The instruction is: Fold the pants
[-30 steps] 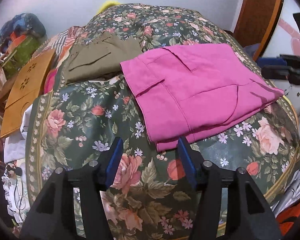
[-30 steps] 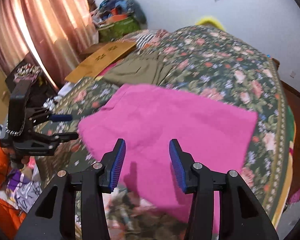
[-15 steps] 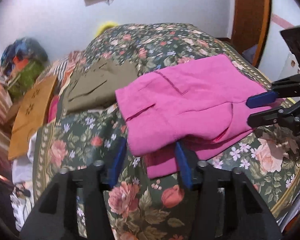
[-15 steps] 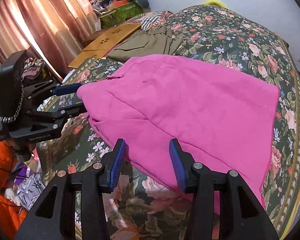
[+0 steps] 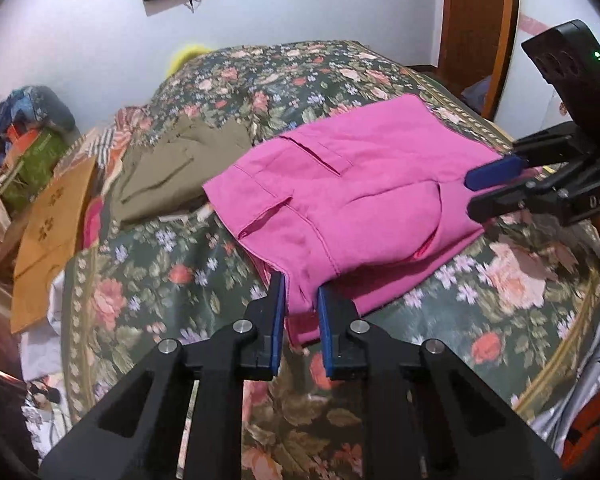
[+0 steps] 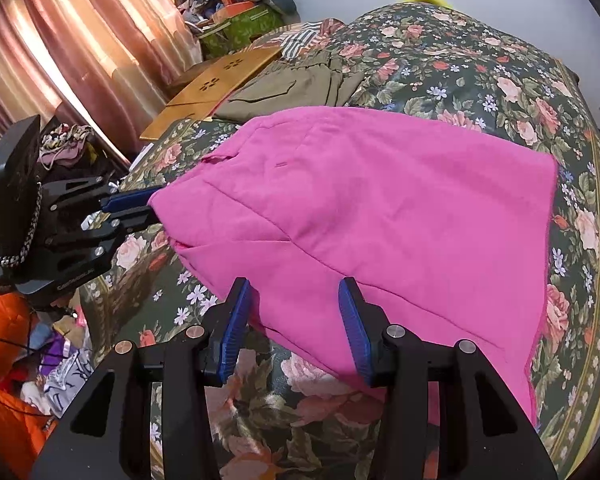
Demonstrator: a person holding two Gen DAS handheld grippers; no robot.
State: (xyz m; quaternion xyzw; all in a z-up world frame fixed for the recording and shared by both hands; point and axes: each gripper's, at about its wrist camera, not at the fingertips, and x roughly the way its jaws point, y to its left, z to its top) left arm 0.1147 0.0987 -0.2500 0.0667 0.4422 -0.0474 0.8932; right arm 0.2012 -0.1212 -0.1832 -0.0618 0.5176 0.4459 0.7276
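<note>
Pink fabric pants lie folded on the floral bedspread. Your left tool is clamped narrow on the near corner of the cloth. Your right tool is wide apart, straddling the near edge without gripping. Farther back, olive folded pants sit beside a wooden board.
</note>
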